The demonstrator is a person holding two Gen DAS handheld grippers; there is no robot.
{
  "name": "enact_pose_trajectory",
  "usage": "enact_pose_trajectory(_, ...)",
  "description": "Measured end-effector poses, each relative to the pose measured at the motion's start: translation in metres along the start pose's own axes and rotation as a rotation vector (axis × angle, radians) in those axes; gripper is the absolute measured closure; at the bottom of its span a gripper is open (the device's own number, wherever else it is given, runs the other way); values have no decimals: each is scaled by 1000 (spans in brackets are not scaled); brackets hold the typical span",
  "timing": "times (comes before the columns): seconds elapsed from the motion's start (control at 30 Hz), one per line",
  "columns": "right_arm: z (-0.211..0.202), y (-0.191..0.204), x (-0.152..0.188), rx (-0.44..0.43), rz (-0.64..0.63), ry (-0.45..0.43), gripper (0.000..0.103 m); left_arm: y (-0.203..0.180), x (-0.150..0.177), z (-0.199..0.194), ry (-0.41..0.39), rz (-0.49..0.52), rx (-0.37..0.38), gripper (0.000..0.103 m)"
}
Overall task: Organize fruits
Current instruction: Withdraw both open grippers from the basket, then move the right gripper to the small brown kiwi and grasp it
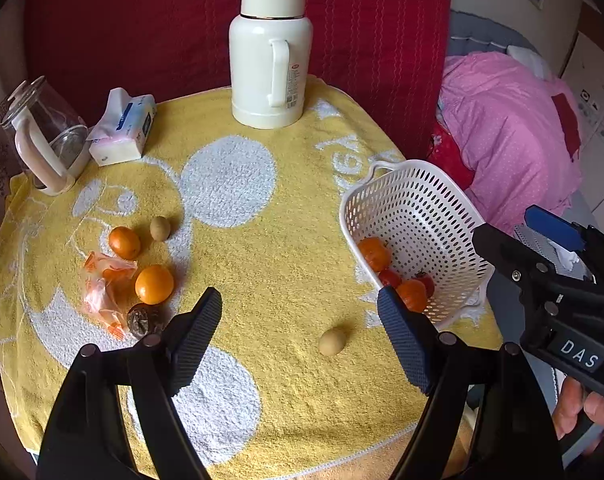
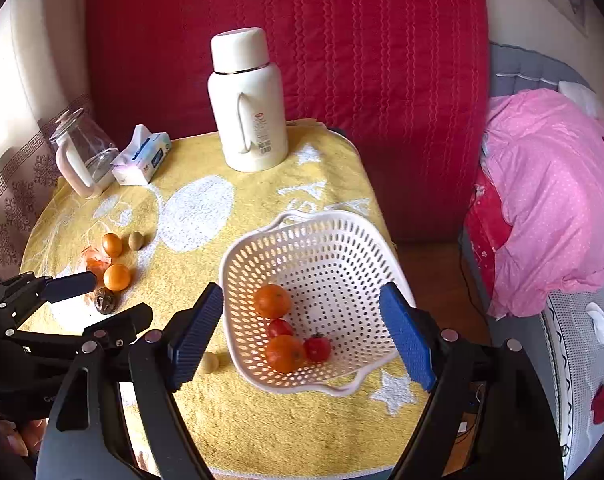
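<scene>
A white perforated basket (image 2: 341, 248) (image 1: 429, 200) stands at the right of the yellow towel, holding two oranges (image 2: 272, 301) and two small red fruits (image 2: 317, 349). On the towel's left lie two oranges (image 1: 154, 284), a small tan fruit (image 1: 160, 228), a dark wrinkled fruit (image 1: 141, 321) and an orange plastic wrapper (image 1: 102, 284). Another tan fruit (image 1: 332, 342) (image 2: 209, 362) lies just left of the basket. My left gripper (image 1: 300, 320) is open over the towel, nothing between its fingers. My right gripper (image 2: 302, 320) hovers open in front of the basket, empty.
A white thermos jug (image 1: 270, 52) stands at the back of the table. A tissue pack (image 1: 124, 132) and a glass kettle (image 1: 46, 136) sit back left. A red cover hangs behind; a bed with a pink quilt (image 1: 509, 128) lies right. A hand (image 1: 581, 412) holds the right gripper.
</scene>
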State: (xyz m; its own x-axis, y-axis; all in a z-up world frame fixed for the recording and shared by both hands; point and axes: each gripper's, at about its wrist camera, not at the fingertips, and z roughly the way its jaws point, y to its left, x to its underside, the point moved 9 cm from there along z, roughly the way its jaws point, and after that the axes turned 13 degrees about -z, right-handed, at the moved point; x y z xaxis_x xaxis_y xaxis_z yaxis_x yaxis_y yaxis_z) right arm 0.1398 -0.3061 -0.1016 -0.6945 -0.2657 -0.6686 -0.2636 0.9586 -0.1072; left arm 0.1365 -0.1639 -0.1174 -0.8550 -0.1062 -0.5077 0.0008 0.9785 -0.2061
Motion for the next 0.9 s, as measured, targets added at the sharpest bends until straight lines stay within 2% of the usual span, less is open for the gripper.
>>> enact_pose_trajectory(0.43,11,52,-18,-64,-32,7,21,57,2,-17,-16,-66,-36,23)
enact_pose_trajectory(0.67,26,72,0,-163,47,61,21,106,9,-27,-18,-124,-72,23)
enact_pose_trajectory(0.9,36,103,27,-226,42,117,21,158,22,-28,-5,-188,-109,23)
